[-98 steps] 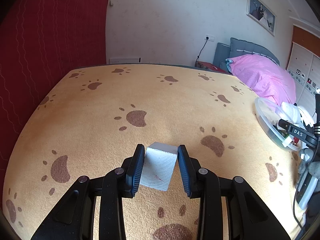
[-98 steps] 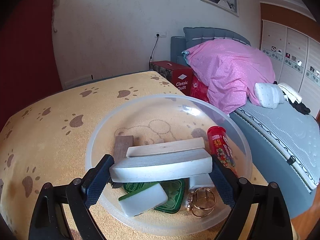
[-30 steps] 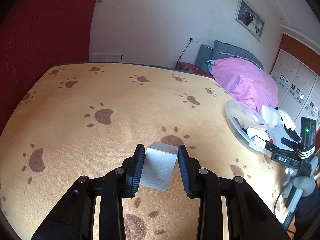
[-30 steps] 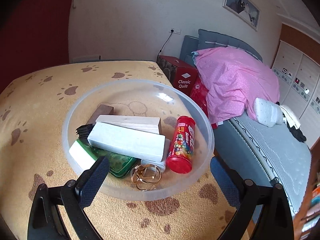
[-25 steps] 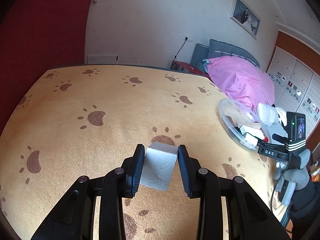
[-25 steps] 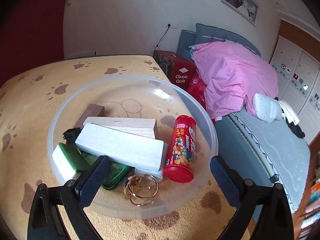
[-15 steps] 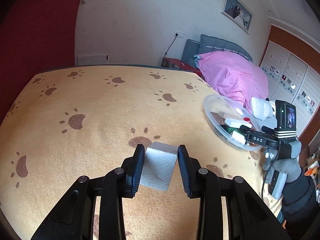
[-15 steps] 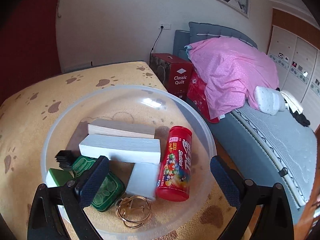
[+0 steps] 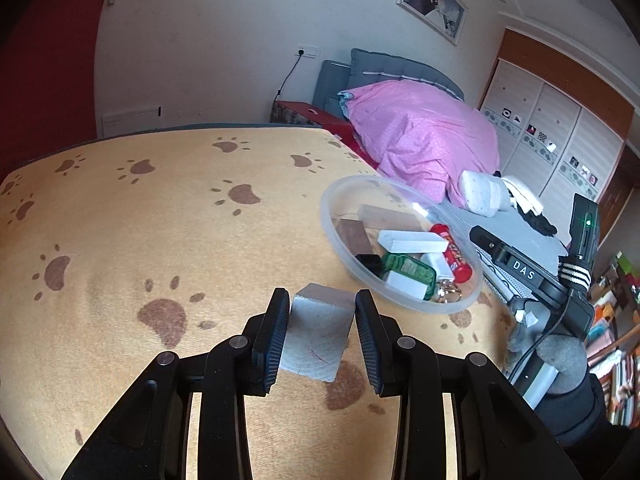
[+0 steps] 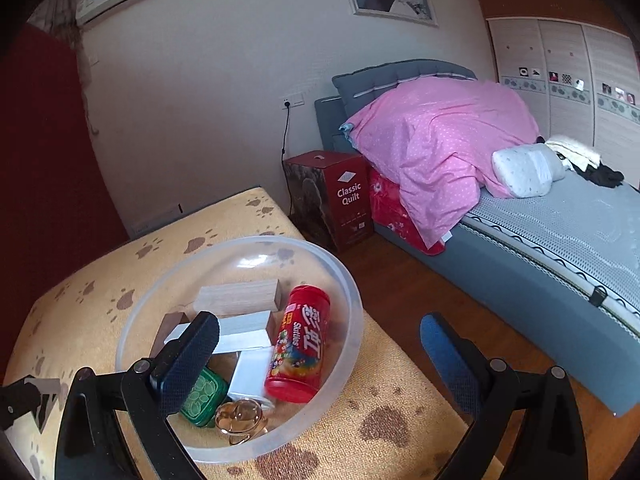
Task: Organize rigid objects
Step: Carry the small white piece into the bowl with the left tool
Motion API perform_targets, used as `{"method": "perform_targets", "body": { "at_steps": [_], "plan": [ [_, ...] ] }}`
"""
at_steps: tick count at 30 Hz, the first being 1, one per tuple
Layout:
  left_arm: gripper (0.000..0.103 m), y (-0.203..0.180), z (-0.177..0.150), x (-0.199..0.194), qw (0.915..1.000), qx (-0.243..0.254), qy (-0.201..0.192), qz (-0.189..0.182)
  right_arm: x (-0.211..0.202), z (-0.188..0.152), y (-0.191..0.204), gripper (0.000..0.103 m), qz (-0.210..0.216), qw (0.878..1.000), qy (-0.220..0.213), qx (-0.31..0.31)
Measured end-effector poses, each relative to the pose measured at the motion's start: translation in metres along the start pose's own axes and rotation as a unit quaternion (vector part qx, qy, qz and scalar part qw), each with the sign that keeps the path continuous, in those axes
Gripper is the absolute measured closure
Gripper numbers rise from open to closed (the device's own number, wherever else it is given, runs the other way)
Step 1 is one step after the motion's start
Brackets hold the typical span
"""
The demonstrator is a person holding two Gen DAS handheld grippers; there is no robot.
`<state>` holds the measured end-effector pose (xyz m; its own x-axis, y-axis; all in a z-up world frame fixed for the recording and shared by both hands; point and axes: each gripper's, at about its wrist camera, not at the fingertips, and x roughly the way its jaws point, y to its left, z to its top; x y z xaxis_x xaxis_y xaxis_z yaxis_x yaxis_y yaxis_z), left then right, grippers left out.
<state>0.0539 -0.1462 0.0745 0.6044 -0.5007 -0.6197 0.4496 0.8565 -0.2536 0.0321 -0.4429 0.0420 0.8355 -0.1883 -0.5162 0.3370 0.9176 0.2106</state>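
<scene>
My left gripper point(image 9: 322, 320) is shut on a pale grey cube block point(image 9: 318, 332), held above the orange paw-print cloth point(image 9: 160, 220). Just right of it and further back stands a clear plastic bowl point(image 9: 327, 216). The bowl point(image 10: 354, 300) holds a red Skittles can point(image 10: 298, 356), a pale wooden block point(image 10: 240, 298), a long white block point(image 10: 236, 332), a green tin point(image 10: 202, 396), gold rings point(image 10: 240, 420) and a smaller white block point(image 10: 250, 372). My right gripper point(image 10: 320, 332) stands wide open near the bowl's right half, nothing between its fingers.
The bowl sits near the table's right edge, with wooden floor point(image 10: 400, 280) beyond. A red "Classic Quilt" box point(image 10: 336, 196) and a bed with a pink quilt point(image 10: 440, 140) stand behind. A gloved hand point(image 9: 560, 356) grips the right tool beside the bowl.
The long white block that the right gripper held is now in the bowl, and its jaws are open. The left gripper has carried the cube rightward, closer to the bowl. The right view has rolled.
</scene>
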Motion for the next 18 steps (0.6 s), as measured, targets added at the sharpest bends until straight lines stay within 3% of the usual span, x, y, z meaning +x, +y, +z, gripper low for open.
{"method": "perform_targets", "body": {
  "at_steps": [18],
  "plan": [
    [0.068,-0.056,0.030,0.065,0.9975,0.042,0.008,-0.056,0.007,-0.009,-0.016,0.001,0.015,0.999,0.016,0.039]
  ]
}}
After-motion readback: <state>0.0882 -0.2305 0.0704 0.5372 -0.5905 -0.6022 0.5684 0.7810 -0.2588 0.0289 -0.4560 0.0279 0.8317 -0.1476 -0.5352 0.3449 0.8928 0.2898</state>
